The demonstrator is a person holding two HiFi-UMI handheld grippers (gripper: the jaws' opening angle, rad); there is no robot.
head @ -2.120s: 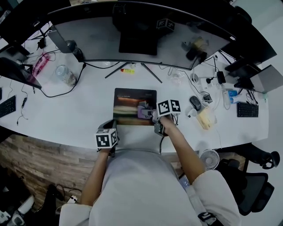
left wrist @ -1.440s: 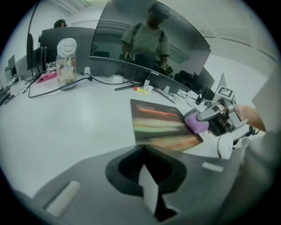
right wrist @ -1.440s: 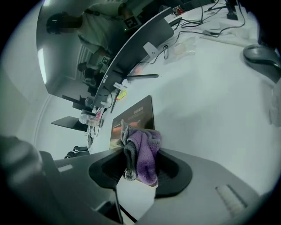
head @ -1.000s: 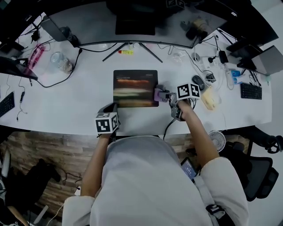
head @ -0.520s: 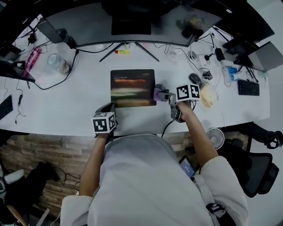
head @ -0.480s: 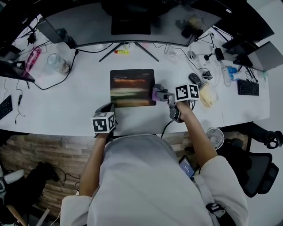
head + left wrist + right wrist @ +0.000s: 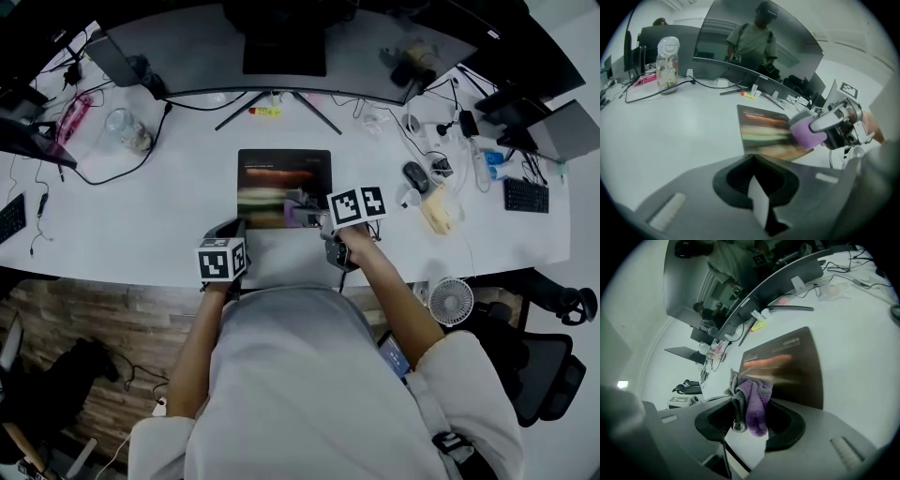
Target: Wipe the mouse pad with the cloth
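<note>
The left gripper [image 7: 759, 202] rests on the desk [image 7: 141, 216] with its jaws together and nothing between them. The pad [image 7: 281, 173] lies just ahead of its tips, slightly to the right. The right gripper [image 7: 751, 427] is clamped on the purple cloth [image 7: 753, 401], which bunches out past its fingertips onto the pad's near right part.
</note>
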